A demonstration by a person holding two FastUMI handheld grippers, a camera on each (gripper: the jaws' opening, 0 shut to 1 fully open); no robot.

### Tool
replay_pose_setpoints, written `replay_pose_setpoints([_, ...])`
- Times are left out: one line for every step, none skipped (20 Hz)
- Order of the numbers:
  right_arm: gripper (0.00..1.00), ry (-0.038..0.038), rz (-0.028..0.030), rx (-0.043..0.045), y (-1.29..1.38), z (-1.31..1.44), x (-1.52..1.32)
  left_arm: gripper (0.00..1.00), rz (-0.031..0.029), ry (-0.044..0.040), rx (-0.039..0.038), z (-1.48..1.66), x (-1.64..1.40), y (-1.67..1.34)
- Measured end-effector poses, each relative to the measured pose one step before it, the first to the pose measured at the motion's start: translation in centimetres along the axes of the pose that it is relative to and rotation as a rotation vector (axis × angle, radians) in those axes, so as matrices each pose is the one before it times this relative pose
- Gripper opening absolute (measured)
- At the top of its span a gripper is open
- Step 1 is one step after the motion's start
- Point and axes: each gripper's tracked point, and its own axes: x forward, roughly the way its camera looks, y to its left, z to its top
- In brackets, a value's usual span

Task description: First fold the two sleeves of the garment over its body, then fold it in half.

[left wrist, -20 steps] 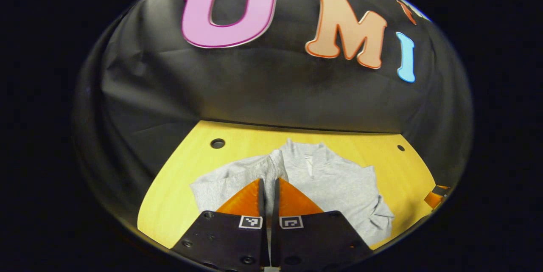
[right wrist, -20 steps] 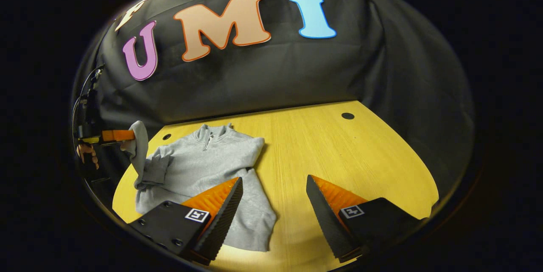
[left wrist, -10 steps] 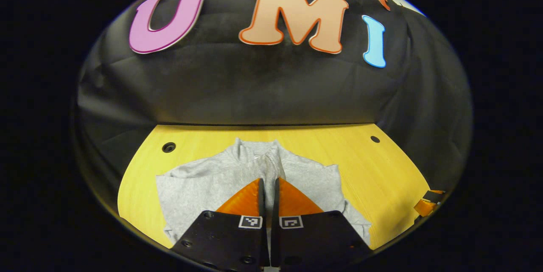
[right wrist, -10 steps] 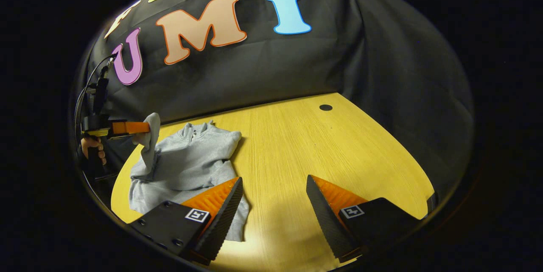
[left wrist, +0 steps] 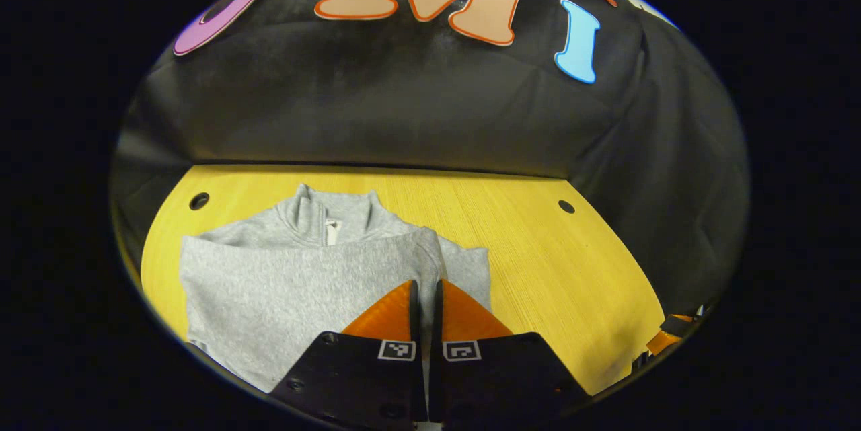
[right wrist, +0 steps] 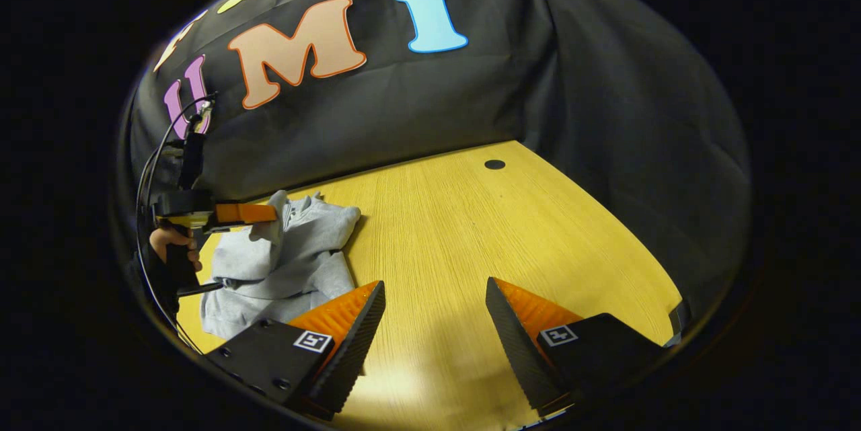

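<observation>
Garment [left wrist: 289,276], one, grey, on table [left wrist: 551,263], left claw [left wrist: 425,290] pinching its sleeve [left wrist: 430,253], right claw [right wrist: 434,323] spread wide.

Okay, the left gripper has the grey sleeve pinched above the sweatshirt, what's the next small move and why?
Probably lower the left gripper and open it, laying the sleeve on the sweatshirt. In the right gripper view it holds the cuff over the body near the collar, so the sleeve looks ready to drop. The right gripper is open over the table.

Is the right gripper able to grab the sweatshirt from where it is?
Probably yes: the right gripper is open, and the grey sweatshirt lies on the table beside its near finger, with nothing between.
</observation>
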Motion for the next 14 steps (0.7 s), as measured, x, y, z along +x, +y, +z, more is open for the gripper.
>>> replay_pose_setpoints([0.96, 0.00531, 0.0033, -0.00238, -0.028, -0.251, 0.009, 0.0, 0.00046, 0.01213, 0.00554, -0.443, 0.592, -0.269])
replay_pose_setpoints([0.96, 0.00602, 0.00496, -0.00131, 0.02, -0.292, 0.036, 0.01, 0.00876, 0.01937, 0.01275, -0.373, 0.691, 0.101])
replay_pose_setpoints([0.96, 0.00876, 0.00631, -0.0038, 0.057, -0.241, 0.009, 0.01, 0.01414, 0.0209, 0.01236, -0.519, 0.62, 0.124])
replay_pose_setpoints([0.96, 0.00737, 0.00331, -0.00685, 0.056, -0.201, -0.072, 0.03, -0.01353, 0.03002, 0.00772, -0.745, 0.612, -0.493])
replay_pose_setpoints([0.96, 0.00252, 0.00234, -0.00739, -0.016, -0.188, 0.082, 0.04, -0.01382, 0.01868, 0.00387, -0.571, 0.364, -0.46])
replay_pose_setpoints([0.96, 0.00231, 0.00377, -0.00647, 0.159, 0.108, -0.079, 0.06, -0.00394, 0.01395, 0.00483, -0.366, 0.27, -0.262])
replay_pose_setpoints([0.96, 0.00249, 0.00412, -0.00494, 0.103, -0.092, 0.124, 0.07, -0.00548, -0.00233, -0.00154, 0.013, -0.051, -0.123])
replay_pose_setpoints([0.96, 0.00219, 0.00661, -0.00246, 0.232, -0.025, 0.07, 0.13, 0.00423, -0.02262, 0.00269, 0.478, 0.09, 0.122])
replay_pose_setpoints([0.96, 0.00075, 0.00981, -0.00262, 0.37, -0.092, -0.038, 0.15, -0.00265, -0.03304, 0.00073, 0.733, -0.389, 0.092])
replay_pose_setpoints([0.96, -0.00165, 0.00832, -0.00391, 0.479, 0.099, 0.012, 0.36, -0.0011, -0.03639, 0.00077, 0.962, -0.706, 0.008])
replay_pose_setpoints([0.96, 0.0, 0.00937, -0.0049, 0.558, 0.13, 0.245, 0.57, 0.00507, -0.02889, 0.00914, 0.823, -0.702, 0.365])
replay_pose_setpoints([0.96, 0.00169, 0.00943, -0.0055, 0.507, 0.059, 0.145, 0.78, 0.02044, -0.02452, 0.01798, 0.839, -0.008, 0.813])
replay_pose_setpoints([0.96, 0.00038, 0.00871, -0.006, 0.479, -0.037, 0.145, 0.99, 0.00778, -0.0184, 0.01824, 0.365, -0.974, 0.502])
replay_pose_setpoints([0.97, -0.0007, 0.00864, -0.00599, 0.453, 0.022, 0.137, 0.98, 0.01422, -0.01892, 0.023, 0.814, -1.177, 0.611])
